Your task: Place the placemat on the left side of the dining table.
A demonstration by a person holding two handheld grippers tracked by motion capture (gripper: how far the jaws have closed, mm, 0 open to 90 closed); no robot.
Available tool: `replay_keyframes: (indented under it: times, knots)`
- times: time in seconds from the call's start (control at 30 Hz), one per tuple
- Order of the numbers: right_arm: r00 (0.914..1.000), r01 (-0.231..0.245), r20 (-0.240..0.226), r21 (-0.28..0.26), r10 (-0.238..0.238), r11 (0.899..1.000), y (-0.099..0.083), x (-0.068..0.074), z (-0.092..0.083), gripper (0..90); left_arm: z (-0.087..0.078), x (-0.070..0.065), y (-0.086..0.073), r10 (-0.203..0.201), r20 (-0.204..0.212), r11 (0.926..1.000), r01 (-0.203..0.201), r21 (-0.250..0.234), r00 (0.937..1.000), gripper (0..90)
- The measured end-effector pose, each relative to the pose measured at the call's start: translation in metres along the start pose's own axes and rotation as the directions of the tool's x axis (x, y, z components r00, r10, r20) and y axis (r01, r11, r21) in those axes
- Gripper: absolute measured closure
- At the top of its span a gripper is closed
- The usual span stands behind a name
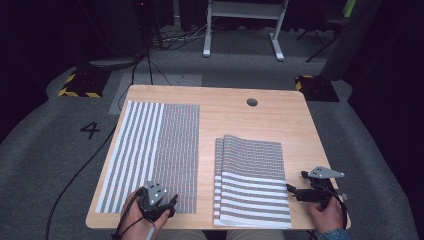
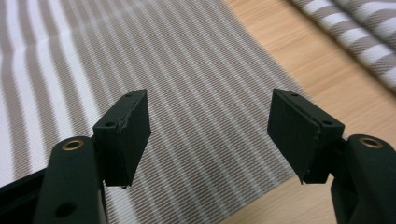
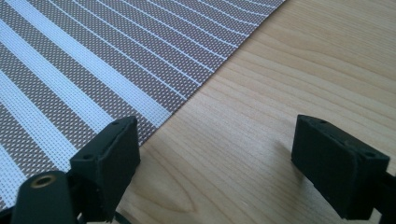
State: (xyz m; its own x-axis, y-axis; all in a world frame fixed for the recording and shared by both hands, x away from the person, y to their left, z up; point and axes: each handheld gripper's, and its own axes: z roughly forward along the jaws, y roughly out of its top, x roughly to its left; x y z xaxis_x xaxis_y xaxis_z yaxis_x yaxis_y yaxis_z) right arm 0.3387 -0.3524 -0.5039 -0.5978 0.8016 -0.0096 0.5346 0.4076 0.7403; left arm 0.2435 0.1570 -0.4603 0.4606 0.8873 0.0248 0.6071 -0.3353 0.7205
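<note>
Between the left gripper's [image 2: 210, 135] spread, empty jaws lies the flat striped mat [image 2: 140, 70], while the right gripper's [image 3: 215, 163] spread jaws straddle bare table [image 3: 289, 70] beside the stacked mats' [image 3: 70, 70] edge.

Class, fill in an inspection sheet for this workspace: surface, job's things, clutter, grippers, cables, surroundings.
Surface: wooden table, round hole near the far edge.
Job's things: striped mat lying flat on the left; stack of mats on the right.
Clutter: nothing seen.
Grippers: left gripper open above the flat mat's near corner; right gripper open over bare wood beside the stack; neither holds anything.
Cables: black cable across the floor on the left.
Surroundings: grey carpet, white desk frame behind, a 4 on the floor.
</note>
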Motion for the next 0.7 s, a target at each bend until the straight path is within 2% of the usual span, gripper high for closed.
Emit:
replay_keyframes:
  times: [0.03, 0.07, 0.1, 0.17, 0.23, 0.3, 0.33, 0.37, 0.4, 0.43, 0.47, 0.5, 0.53, 0.57, 0.6, 0.63, 0.67, 0.7]
  knots:
    - [1.0, 0.0, 0.0, 0.0, 0.0, 1.0, 0.0, 0.0, 0.0, 15.5, 0.0, 0.0, 0.0, 0.0, 0.0, 1.0, 0.0, 0.0, 1.0, 30.3]
    - [1.0, 0.0, 0.0, 0.0, 0.0, 1.0, 0.0, 0.0, 0.0, 15.5, 0.001, -0.008, 0.003, 0.013, 0.021, 0.9999, -0.013, -0.011, 0.9997, 30.3]
    - [1.0, 0.0, 0.0, 0.0, 0.0, 1.0, 0.0, 0.0, 0.0, 15.5, 0.001, -0.008, 0.003, 0.013, 0.021, 0.9999, -0.013, -0.011, 0.9997, 30.2]
    - [1.0, 0.0, 0.0, 0.0, 0.0, 1.0, 0.0, 0.0, 0.0, 15.5, 0.003, -0.014, 0.004, 0.029, 0.05, 0.9995, -0.028, -0.014, 0.9983, 30.2]
    - [1.0, 0.001, 0.0, 0.0, -0.001, 1.0, 0.0, 0.0, 0.0, 15.5, 0.005, -0.019, 0.005, 0.061, 0.064, 0.9976, -0.059, -0.037, 0.996, 29.6]
    - [1.0, 0.0, 0.0, 0.0, 0.0, 1.0, 0.0, 0.0, 0.0, 15.5, 0.006, -0.021, 0.005, 0.062, 0.08, 0.9971, -0.058, -0.05, 0.9949, 29.6]
    - [1.0, 0.0, 0.0, 0.0, 0.0, 1.0, 0.0, 0.0, 0.0, 15.5, 0.008, -0.023, 0.006, 0.082, 0.104, 0.9946, -0.074, -0.072, 0.9912, 29.4]
    - [1.0, 0.0, 0.0, 0.0, 0.0, 1.0, 0.0, 0.0, 0.0, 15.5, 0.008, -0.023, 0.006, 0.082, 0.104, 0.9946, -0.074, -0.072, 0.9912, 29.1]
    - [1.0, 0.0, 0.0, 0.0, 0.0, 1.0, 0.0, 0.0, 0.0, 15.5, 0.011, -0.026, 0.006, 0.101, 0.13, 0.9921, -0.09, -0.087, 0.9863, 28.8]
    - [1.0, 0.0, 0.0, 0.0, 0.0, 1.0, 0.0, 0.0, 0.0, 15.5, 0.011, -0.026, 0.006, 0.101, 0.13, 0.9921, -0.09, -0.087, 0.9863, 28.6]
    - [1.0, 0.0, 0.0, 0.0, 0.0, 1.0, 0.0, 0.0, 0.0, 15.5, 0.015, -0.03, 0.006, 0.119, 0.161, 0.9904, -0.106, -0.09, 0.9796, 28.7]
    - [1.0, 0.0, 0.0, 0.0, 0.0, 1.0, 0.0, 0.0, 0.0, 15.5, 0.015, -0.03, 0.006, 0.119, 0.161, 0.9904, -0.106, -0.09, 0.9796, 28.6]
    - [1.0, 0.0, 0.0, 0.0, 0.0, 1.0, 0.0, 0.0, 0.0, 15.5, 0.02, -0.034, 0.005, 0.127, 0.18, 0.9903, -0.114, -0.079, 0.9755, 28.6]
    - [1.0, 0.0, 0.0, 0.0, 0.0, 1.0, 0.0, 0.0, 0.0, 15.5, 0.02, -0.034, 0.005, 0.127, 0.18, 0.9903, -0.114, -0.079, 0.9755, 28.6]
    - [1.0, 0.0, 0.0, 0.0, 0.0, 1.0, 0.0, 0.0, 0.0, 15.5, 0.024, -0.039, 0.005, 0.133, 0.207, 0.9901, -0.12, -0.073, 0.9693, 28.6]
    - [1.0, 0.0, 0.0, 0.0, 0.0, 1.0, 0.0, 0.0, 0.0, 15.5, 0.024, -0.039, 0.005, 0.133, 0.207, 0.9901, -0.12, -0.073, 0.9693, 28.6]
    - [1.0, 0.0, 0.0, 0.0, 0.0, 1.0, 0.0, 0.0, 0.0, 15.5, 0.029, -0.044, 0.005, 0.145, 0.237, 0.9887, -0.131, -0.073, 0.9607, 28.4]
    - [1.0, 0.0, 0.0, 0.0, 0.0, 1.0, 0.0, 0.0, 0.0, 15.5, 0.029, -0.044, 0.005, 0.145, 0.237, 0.9887, -0.131, -0.073, 0.9607, 28.3]
